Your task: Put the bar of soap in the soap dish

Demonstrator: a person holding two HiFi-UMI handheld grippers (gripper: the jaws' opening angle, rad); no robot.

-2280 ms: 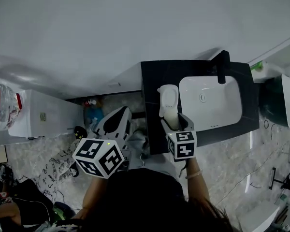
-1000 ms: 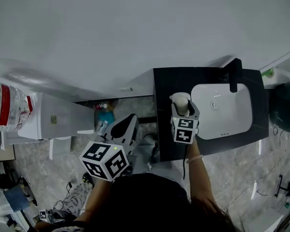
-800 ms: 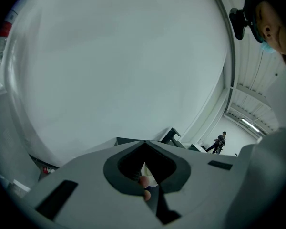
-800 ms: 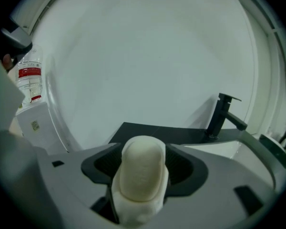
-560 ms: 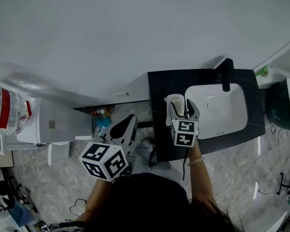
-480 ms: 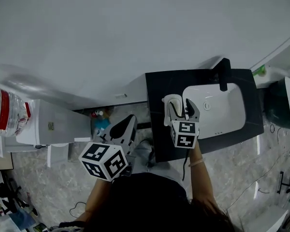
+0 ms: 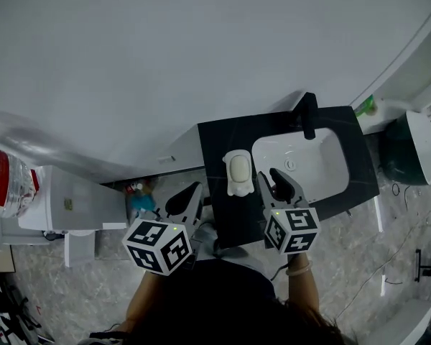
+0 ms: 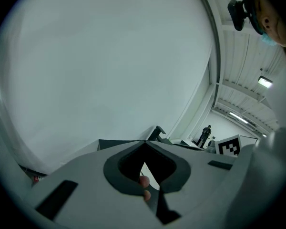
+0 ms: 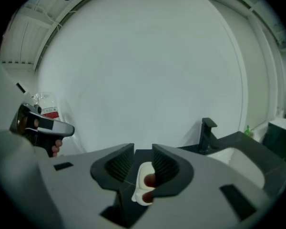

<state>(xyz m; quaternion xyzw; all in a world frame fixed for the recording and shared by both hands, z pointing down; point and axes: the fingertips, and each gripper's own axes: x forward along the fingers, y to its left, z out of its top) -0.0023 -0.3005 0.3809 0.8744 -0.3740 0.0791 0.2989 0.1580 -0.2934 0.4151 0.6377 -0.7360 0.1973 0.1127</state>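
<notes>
Raised right claw (image 7: 267,176) closing empty, left claw (image 7: 190,191) shut; soap (image 7: 238,168) lies lengthwise toward wall (image 7: 165,63)

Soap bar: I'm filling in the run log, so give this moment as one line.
soap: in soap dish on counter beside sink | right gripper: empty, jaws closing | left gripper: shut, empty
</notes>
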